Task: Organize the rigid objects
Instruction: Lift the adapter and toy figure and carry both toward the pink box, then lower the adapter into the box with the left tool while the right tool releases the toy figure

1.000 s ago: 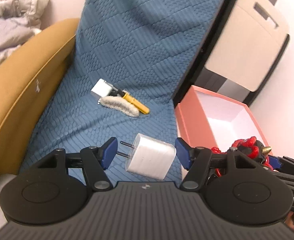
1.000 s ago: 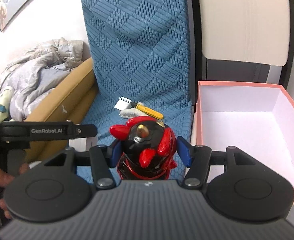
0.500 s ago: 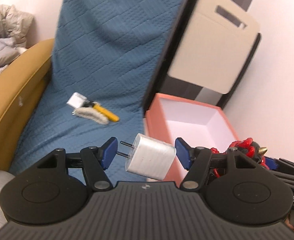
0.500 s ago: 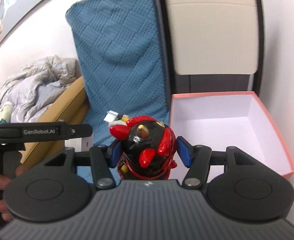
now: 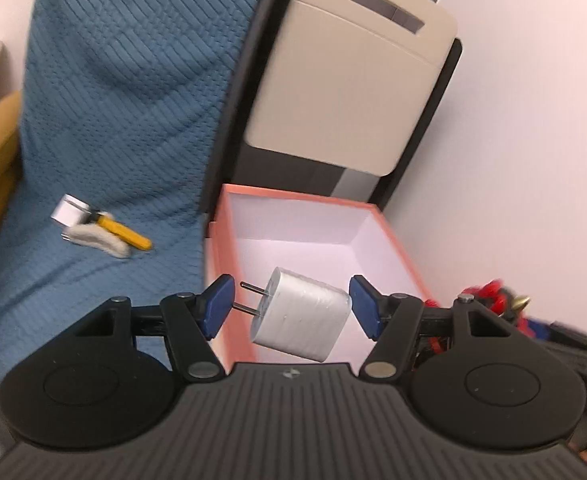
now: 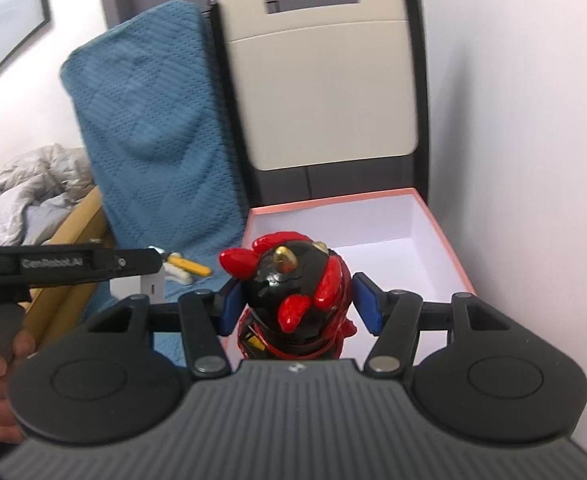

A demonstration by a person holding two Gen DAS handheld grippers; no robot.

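My left gripper (image 5: 291, 306) is shut on a white plug adapter (image 5: 301, 320), prongs pointing left, held over the near left part of the open pink box (image 5: 397, 236). My right gripper (image 6: 299, 306) is shut on a red and black horned figurine (image 6: 293, 300), held upright at the near edge of the same pink box (image 6: 441, 224). The figurine also shows at the right edge of the left wrist view (image 5: 497, 296). The box's white inside looks empty.
A small white cube (image 5: 67, 214), a fluffy white strip (image 5: 101, 240) and a yellow tool (image 5: 127, 234) lie on the blue quilted cover (image 5: 113, 100). A beige folding chair back (image 6: 321, 80) stands behind the box. A white wall is at the right.
Both grippers have moved right, from over the blue cover to the pink box, each still holding its object. The box now lies directly ahead of both.
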